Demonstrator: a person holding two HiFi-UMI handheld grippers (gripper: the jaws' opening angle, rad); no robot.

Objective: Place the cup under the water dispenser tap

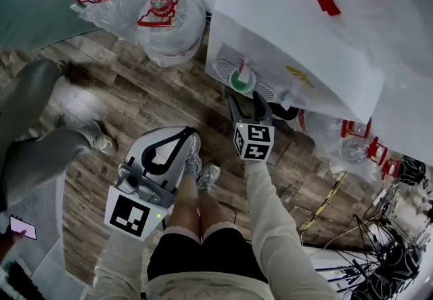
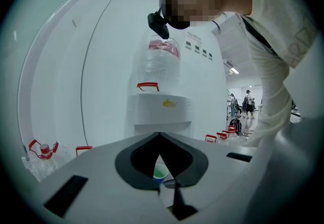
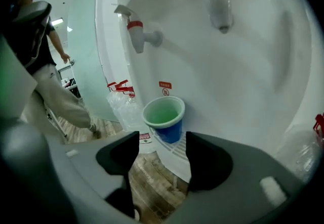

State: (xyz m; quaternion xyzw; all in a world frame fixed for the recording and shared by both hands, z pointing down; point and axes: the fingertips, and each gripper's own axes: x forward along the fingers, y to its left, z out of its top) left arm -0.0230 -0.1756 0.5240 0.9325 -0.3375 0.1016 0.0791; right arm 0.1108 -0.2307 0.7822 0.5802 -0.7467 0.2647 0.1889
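Observation:
A blue cup (image 3: pixel 164 117) with a green inside stands upright on the drip grille of the white water dispenser (image 3: pixel 243 81), below the red-collared tap (image 3: pixel 137 33). In the head view the cup (image 1: pixel 242 80) sits at the dispenser's front, and my right gripper (image 1: pixel 247 97) hangs just short of it. My right gripper (image 3: pixel 162 149) is open with nothing between its jaws; the cup lies beyond the fingertips. My left gripper (image 1: pixel 191 135) is held lower left, away from the dispenser. Its jaws meet at the tips (image 2: pixel 159 136), shut and empty, and the cup (image 2: pixel 160 172) shows through a gap between them.
Large water bottles with red handles (image 1: pixel 162 14) stand on the wooden floor left of the dispenser, more (image 1: pixel 355 139) at its right. A second tap (image 3: pixel 215 0) sits beside the red one. Another person's legs (image 1: pixel 40 129) are at far left. Cables (image 1: pixel 392 251) lie at bottom right.

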